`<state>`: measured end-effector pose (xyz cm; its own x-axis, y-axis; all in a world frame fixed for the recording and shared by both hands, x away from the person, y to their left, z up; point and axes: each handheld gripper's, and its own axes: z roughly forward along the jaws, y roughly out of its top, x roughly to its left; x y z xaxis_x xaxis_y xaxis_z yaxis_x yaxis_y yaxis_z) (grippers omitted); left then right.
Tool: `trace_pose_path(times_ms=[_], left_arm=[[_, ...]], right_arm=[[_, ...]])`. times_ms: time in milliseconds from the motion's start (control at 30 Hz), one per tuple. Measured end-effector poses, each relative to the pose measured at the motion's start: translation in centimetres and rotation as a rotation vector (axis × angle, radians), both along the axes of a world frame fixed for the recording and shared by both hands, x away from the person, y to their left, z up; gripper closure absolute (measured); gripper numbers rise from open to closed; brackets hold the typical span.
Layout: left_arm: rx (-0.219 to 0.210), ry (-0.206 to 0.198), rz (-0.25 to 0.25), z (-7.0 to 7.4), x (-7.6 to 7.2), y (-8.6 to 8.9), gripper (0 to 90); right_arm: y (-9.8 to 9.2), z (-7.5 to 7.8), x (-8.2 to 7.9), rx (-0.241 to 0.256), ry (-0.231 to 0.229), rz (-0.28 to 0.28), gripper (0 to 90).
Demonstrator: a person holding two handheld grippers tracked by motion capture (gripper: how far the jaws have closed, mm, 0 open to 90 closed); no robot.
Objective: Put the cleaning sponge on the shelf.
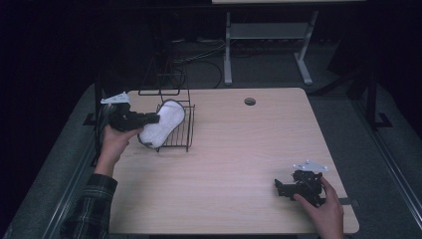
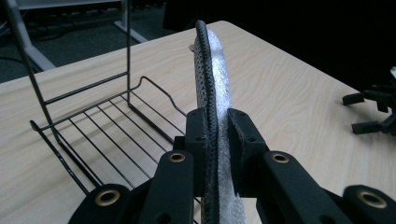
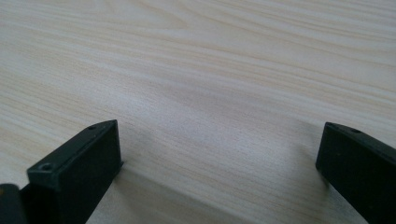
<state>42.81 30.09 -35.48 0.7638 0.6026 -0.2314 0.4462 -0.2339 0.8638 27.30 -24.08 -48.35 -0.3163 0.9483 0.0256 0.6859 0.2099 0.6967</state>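
Pale wood-grain tabletop [image 1: 239, 164] carries a black wire rack [image 1: 180, 130]. Left gripper [image 2: 217, 122] jaws pinch a white fluffy oval pad w/ black mesh backing [image 2: 212, 70] edge-on; rack sits just left of jaws. Keep pad upright, lower btwn wires. Right gripper [image 3: 219, 154] jaws wide, nothing btwn them.

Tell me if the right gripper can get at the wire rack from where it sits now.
Probably yes: the right gripper sits open near the table's front right, and bare table lies between it and the wire rack. Only the left gripper, holding the white pad, crowds the rack's left.
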Motion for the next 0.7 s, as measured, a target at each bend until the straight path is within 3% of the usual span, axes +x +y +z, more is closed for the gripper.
trace_pose_path(times_ms=[133,467,700], left_arm=[[0.015,0.024,0.022,-0.7,1.0,0.2,79.1],[-0.014,0.069,0.053,-1.6,3.2,0.1,79.1],[0.006,0.077,0.067,-2.0,4.6,-0.2,79.1]], right_arm=[[0.0,0.0,0.0,0.000,0.000,0.000,0.0],[0.0,0.0,0.0,0.000,0.000,0.000,0.0],[0.0,0.0,0.0,0.000,0.000,0.000,0.0]])
